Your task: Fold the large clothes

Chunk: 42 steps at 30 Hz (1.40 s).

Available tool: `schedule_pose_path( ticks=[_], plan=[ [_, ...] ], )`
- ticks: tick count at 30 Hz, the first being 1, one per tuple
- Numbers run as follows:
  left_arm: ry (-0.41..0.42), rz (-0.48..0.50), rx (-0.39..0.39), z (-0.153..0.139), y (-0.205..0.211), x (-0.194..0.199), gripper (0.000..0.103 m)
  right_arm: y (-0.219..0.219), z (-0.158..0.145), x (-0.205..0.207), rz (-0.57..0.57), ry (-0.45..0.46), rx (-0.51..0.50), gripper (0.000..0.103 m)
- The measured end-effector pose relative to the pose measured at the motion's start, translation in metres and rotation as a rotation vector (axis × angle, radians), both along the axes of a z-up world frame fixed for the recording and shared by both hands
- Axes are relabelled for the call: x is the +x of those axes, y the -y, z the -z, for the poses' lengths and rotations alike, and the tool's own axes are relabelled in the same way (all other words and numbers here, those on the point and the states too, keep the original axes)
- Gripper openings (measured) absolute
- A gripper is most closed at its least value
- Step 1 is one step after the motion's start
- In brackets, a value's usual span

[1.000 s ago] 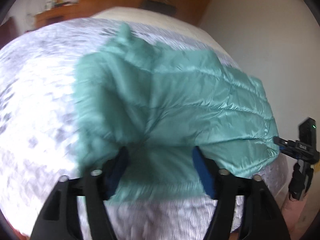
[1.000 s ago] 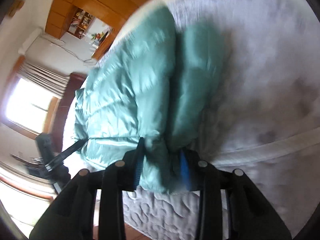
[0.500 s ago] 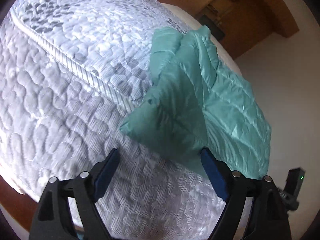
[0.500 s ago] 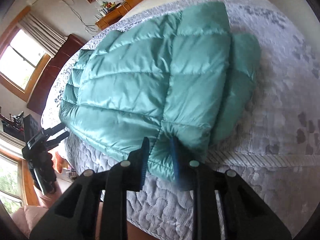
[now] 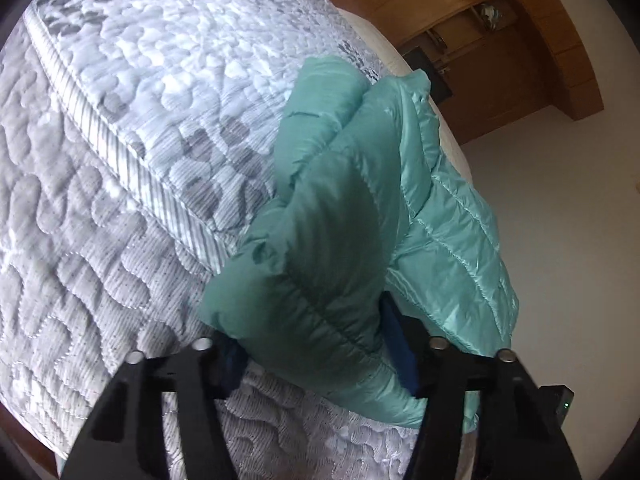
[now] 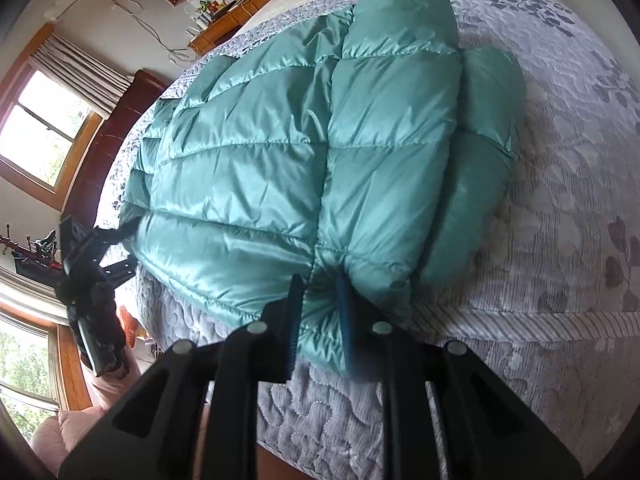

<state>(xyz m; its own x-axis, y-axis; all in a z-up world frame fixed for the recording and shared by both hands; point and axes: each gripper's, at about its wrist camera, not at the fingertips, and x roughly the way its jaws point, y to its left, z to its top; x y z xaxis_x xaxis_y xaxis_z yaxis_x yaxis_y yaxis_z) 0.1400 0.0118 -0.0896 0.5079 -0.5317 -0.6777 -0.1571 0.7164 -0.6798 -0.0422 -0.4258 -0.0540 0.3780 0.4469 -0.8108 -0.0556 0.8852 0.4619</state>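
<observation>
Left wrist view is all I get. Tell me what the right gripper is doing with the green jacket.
Observer: The right gripper has the jacket hem bunched between its jaws, which are closing, at the mattress edge.
Operator: Describe how the jacket lies from that side.
Observer: Its shiny quilted side faces up, spread across the mattress, and a darker folded part pokes out from under it on the picture's right.
</observation>
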Motion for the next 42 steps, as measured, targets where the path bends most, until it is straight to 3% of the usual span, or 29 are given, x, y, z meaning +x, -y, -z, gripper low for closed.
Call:
schedule_pose_path(
  ticks=[2, 5, 11, 13, 19, 25, 30, 34, 38, 42],
  plan=[
    [0.016, 0.009, -0.031, 0.001, 0.001, -0.002, 0.031, 0.002, -0.007, 0.000, -0.002, 0.013, -0.003, 0.018],
    [0.041, 0.011, -0.043, 0.001, 0.001, -0.011, 0.019, 0.002, -0.008, 0.004, -0.006, 0.011, -0.010, 0.018],
    [0.037, 0.000, -0.121, 0.029, -0.008, -0.017, 0.018, 0.001, 0.022, 0.022, -0.030, -0.060, 0.033, 0.011],
    [0.035, 0.000, -0.144, 0.032, -0.009, -0.016, 0.017, 0.002, 0.031, 0.027, -0.026, -0.081, 0.042, 0.005],
    [0.035, -0.006, -0.133, 0.025, -0.008, -0.015, 0.016, 0.015, 0.032, 0.029, -0.005, -0.091, 0.090, 0.001],
    [0.204, -0.007, -0.005, -0.036, 0.002, -0.023, 0.015, 0.033, -0.007, -0.003, 0.023, 0.028, 0.075, 0.018],
    [0.413, 0.041, 0.185, -0.111, 0.047, -0.037, 0.015, 0.045, -0.021, -0.022, 0.063, 0.060, 0.025, 0.019],
    [0.544, 0.148, 0.327, -0.156, 0.102, -0.048, 0.016, 0.045, -0.016, -0.028, 0.071, 0.049, 0.016, 0.019],
    [0.591, 0.332, 0.407, -0.160, 0.171, -0.051, 0.018, 0.041, -0.004, -0.018, 0.086, 0.006, 0.011, 0.019],
    [0.592, 0.538, 0.481, -0.142, 0.230, -0.052, 0.019, 0.045, 0.012, -0.006, 0.092, -0.034, 0.044, 0.016]
  ],
)
